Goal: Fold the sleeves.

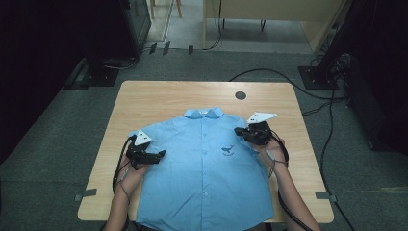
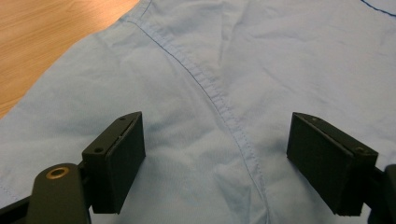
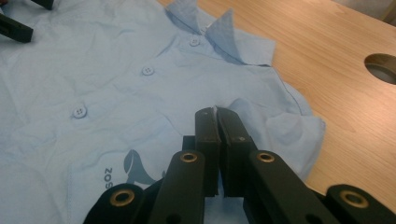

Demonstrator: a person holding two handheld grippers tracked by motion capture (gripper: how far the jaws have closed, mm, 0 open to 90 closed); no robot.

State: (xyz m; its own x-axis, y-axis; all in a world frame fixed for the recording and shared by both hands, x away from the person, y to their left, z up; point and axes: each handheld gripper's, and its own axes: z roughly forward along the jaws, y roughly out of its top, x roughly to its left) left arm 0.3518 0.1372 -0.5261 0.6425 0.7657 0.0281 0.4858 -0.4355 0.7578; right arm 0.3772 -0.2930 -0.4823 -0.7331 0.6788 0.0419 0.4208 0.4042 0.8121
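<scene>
Hovering left gripper point(image 1: 161, 154) jaws spread over shirt point(image 1: 204, 168).

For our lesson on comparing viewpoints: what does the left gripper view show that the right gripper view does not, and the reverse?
Left gripper view alone: its own tongs spread wide open over the shirt, with a stitched seam running between the jaws.

Right gripper view alone: its tongs closed, a sliver of shirt fabric between the tips, plus the collar, three buttons, a dark printed logo and a round hole in the table.

Both: the blue shirt lying on the wooden table.
</scene>
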